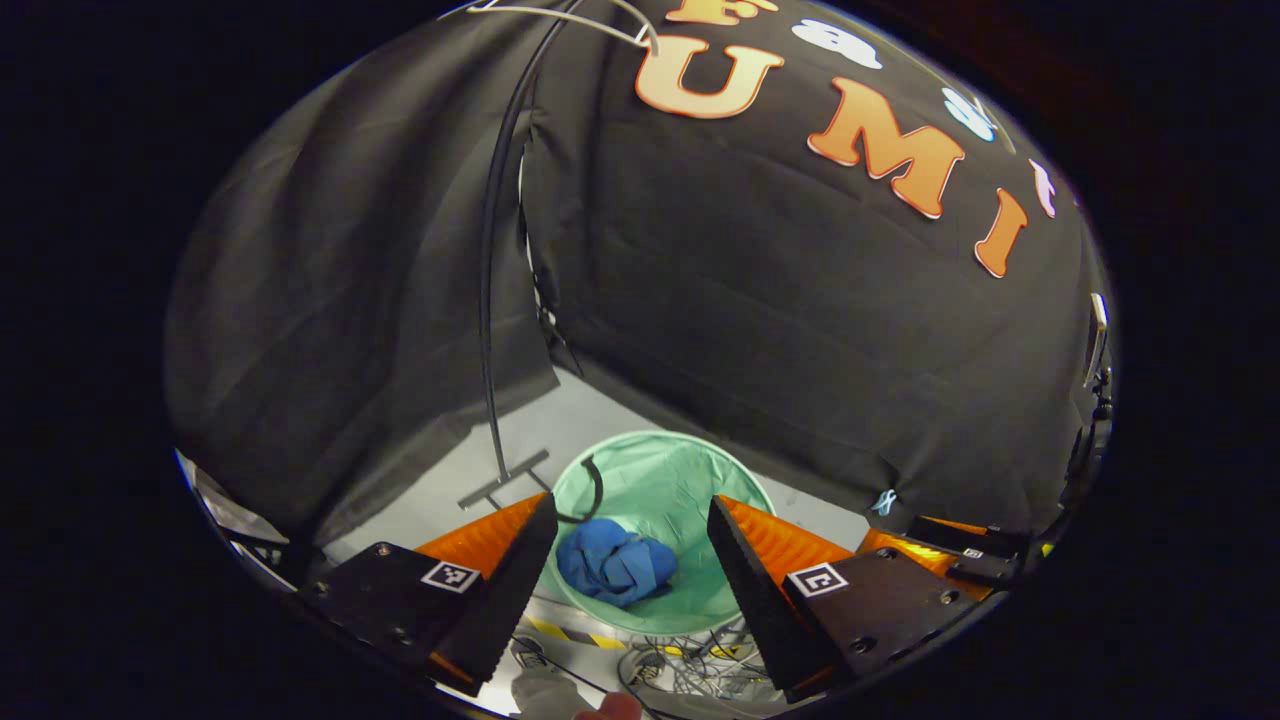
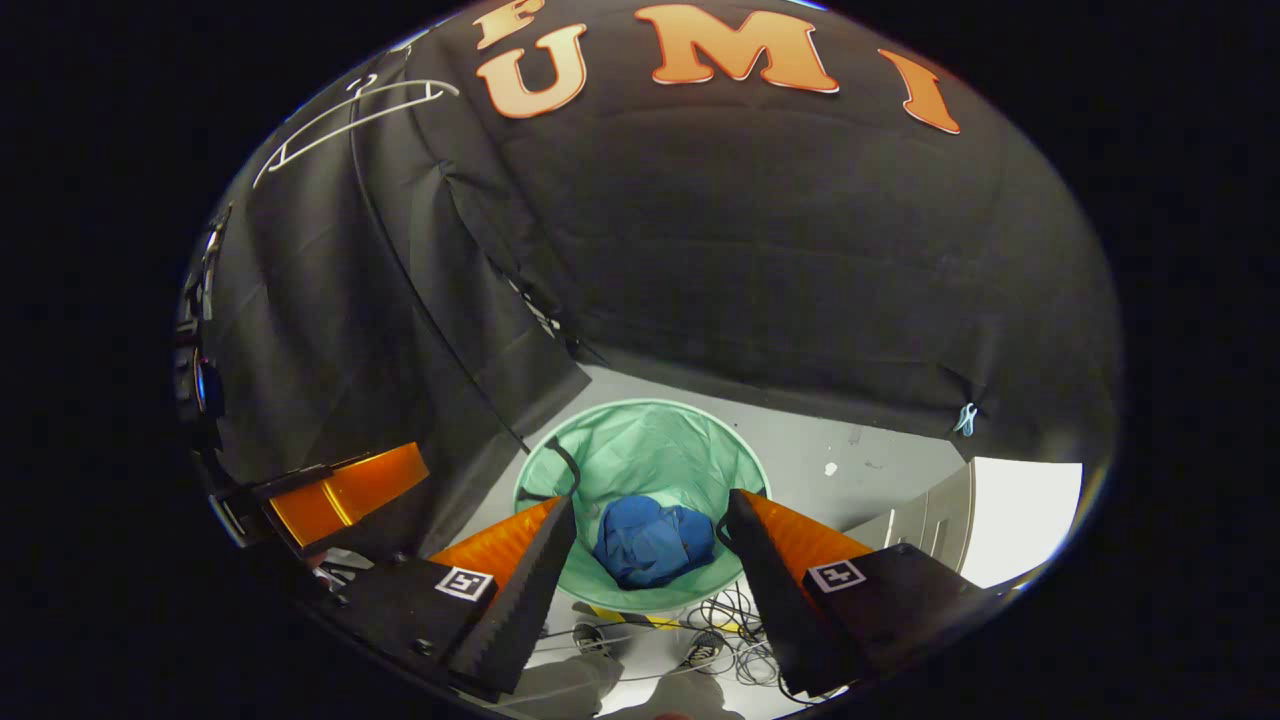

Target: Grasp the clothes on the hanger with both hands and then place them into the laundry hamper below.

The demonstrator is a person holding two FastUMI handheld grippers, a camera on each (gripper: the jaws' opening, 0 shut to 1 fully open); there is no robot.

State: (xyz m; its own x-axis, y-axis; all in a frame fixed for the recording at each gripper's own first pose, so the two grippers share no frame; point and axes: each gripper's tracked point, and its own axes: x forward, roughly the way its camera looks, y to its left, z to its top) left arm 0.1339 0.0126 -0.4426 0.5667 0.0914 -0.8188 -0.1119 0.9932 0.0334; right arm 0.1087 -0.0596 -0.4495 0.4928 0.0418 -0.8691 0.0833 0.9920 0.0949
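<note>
My left gripper [image 1: 632,560] hangs high over the hamper [image 1: 690,470], its fingers spread wide with nothing between them. My right gripper [image 2: 648,555] hangs above the same hamper [image 2: 640,440], spread as wide and also holding nothing. In the right gripper view I see the left gripper [image 2: 340,490] off to one side, clear of the hamper.

The clothes [image 1: 615,565] lie in a blue crumpled heap at the bottom of the hamper; in the right gripper view the clothes [image 2: 652,540] sit toward its near wall. The hanger [image 2: 345,110] hangs bare high up against the wall.

I judge the placing step done: the garment is off the hanger and inside the hamper, and both tools have let go. Next I need only draw both grippers up and away without snagging the hamper's rim or its handle [image 1: 592,490].
</note>
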